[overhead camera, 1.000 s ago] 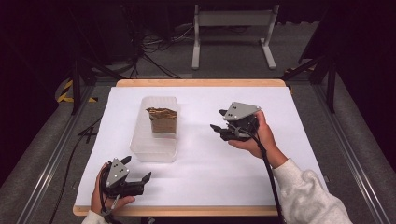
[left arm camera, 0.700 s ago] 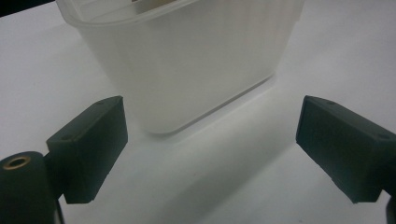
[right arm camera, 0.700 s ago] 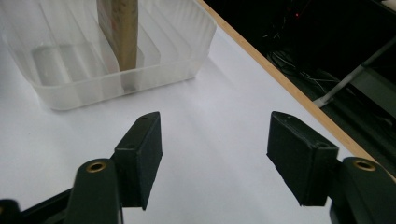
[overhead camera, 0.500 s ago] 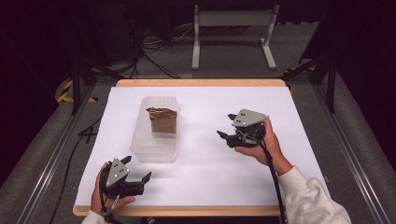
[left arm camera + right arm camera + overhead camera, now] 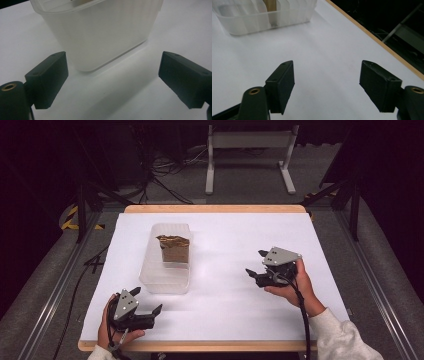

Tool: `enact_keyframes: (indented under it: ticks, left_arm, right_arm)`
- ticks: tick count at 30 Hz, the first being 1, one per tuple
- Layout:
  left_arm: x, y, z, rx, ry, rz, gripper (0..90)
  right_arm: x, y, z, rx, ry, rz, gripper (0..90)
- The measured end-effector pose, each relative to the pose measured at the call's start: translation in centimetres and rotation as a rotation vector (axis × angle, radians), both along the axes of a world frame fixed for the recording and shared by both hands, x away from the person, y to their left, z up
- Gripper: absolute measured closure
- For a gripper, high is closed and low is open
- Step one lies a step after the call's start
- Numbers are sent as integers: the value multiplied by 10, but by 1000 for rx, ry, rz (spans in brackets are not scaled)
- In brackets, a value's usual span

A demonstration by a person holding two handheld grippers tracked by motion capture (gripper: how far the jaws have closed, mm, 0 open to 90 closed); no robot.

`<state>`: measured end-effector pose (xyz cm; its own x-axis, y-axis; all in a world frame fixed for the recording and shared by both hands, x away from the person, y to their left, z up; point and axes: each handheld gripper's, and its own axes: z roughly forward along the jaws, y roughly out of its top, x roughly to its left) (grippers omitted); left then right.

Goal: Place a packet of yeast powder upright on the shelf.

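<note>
With brown item (image 5: 173, 249) already in tub (image 5: 165, 282) mid-table, placing looked done; left gripper (image 5: 148, 306) near tub, right gripper (image 5: 256, 266) well apart, both jaws wide, empty

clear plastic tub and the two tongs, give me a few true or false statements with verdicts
1. Both tongs are open and hold nothing. True: the left tongs and right tongs have their jaws spread over bare table.
2. The clear plastic tub is empty. False: a brown item sits in its far end.
3. The left tongs face the tub's near wall. True, as seen in the left gripper view.
4. The right tongs touch the tub. False: white table lies between them.
5. The tub lies on its side. False: it stands upright, open at the top.
</note>
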<state>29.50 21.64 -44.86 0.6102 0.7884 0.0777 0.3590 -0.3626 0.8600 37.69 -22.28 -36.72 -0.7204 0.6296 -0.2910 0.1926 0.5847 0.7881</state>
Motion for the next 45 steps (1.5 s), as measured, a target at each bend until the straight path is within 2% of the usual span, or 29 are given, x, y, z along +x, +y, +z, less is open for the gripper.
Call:
enact_keyframes:
  ticks: [11,15,22,29,37,40,42,45]
  left_arm:
    - [0,0,0,2,0,-1,99]
    - [0,0,0,1,-1,0,100]
    - [-1,0,0,1,0,-3,100]
    - [0,-1,0,5,-1,-3,100]
    - [0,-2,0,7,3,-3,100]
    - [0,-2,0,9,3,-3,100]
    - [1,-1,0,10,2,-2,100]
    - [1,-2,0,14,3,-2,99]
  right_arm:
    - [-9,-38,-12,9,-5,-79,252]
    - [-15,-53,-16,24,-46,-138,231]
    - [-25,-75,-22,39,-45,-183,203]
    - [-40,-93,-29,35,-41,-210,178]
    - [-58,-112,-41,59,-60,-216,175]
    - [-64,-118,-46,90,-67,-228,173]
    - [-67,-120,-48,87,-84,-232,170]
    - [-70,-125,-48,90,-84,-235,162]
